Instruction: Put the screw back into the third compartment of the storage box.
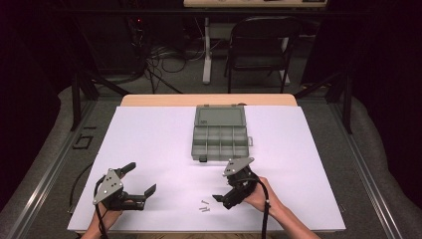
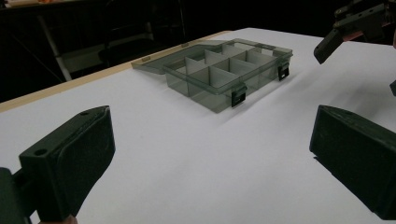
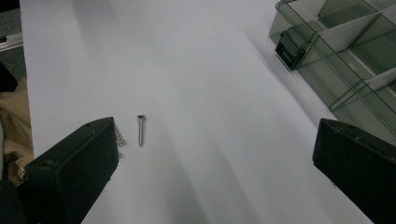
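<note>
White sheeting covers the table (image 1: 149, 139), and on it, toward the far middle, sits the translucent grey plastic compartment box (image 1: 219, 138) with its lid (image 1: 219, 116) thrown back flat and its dividers showing. From the left gripper view the same box (image 2: 224, 74) looks bare in the compartments that face the camera, though the far ones are hard to read.

Down at the near edge, the left gripper (image 1: 140, 180) hangs over bare table well left of the action, fingers (image 2: 74, 158) spread wide with nothing between them. It looks parked for now.

Over to the right gripper (image 1: 225, 185): it is tilted down toward the table, its fingers (image 3: 79, 163) also parted wide and holding nothing. Just beyond them lie the small silver metal screws (image 1: 204, 205), near the front edge and just left of that gripper. In the right gripper view one screw (image 3: 140, 130) lies in the open between the fingers, and a second screw (image 3: 119, 137) is partly tucked behind the left finger.

My read: this is the approach to a pick, screws bound for the box. Next move calls for lowering until the tips straddle one screw across its shank, then closing gently. So thin a screw lying flat could easily skid or roll away.
</note>
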### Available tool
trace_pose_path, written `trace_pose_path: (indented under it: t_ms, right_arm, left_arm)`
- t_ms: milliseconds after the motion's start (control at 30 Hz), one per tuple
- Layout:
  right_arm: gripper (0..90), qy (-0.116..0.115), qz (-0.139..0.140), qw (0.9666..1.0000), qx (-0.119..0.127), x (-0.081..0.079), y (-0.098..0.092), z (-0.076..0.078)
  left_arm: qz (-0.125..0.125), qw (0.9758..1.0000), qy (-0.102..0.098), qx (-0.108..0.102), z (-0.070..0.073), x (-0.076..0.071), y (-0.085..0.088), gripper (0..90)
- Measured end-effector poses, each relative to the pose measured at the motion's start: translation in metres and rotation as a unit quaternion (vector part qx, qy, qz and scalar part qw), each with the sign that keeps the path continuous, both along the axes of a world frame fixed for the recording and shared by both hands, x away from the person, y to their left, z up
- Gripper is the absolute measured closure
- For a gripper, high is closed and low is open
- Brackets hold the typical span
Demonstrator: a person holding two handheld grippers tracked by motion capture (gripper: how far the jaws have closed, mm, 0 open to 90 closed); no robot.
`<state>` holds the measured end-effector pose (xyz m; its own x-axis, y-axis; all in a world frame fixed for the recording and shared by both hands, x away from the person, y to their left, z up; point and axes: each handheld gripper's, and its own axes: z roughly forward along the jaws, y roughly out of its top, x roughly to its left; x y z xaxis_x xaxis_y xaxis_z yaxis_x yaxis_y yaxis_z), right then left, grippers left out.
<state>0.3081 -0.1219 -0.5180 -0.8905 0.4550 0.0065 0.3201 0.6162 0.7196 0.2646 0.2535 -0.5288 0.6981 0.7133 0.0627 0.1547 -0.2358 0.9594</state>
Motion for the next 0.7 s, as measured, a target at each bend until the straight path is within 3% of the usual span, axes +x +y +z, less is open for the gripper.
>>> trace_pose_path:
  t_ms: [500, 700]
  right_arm:
    - [0.0, 0.012, 0.024, 0.9982, -0.054, 0.001, 0.033, 0.005]
    - [1.7, 0.017, 0.04, 0.9956, -0.083, 0.0, 0.046, 0.003]
  left_arm:
    - [-0.001, 1.0, 0.0, 0.001, 0.0, 0.0, 0.0, 0.0]
    - [-0.001, 1.0, -0.002, 0.0, 0.0, 0.0, 0.0, 0.0]
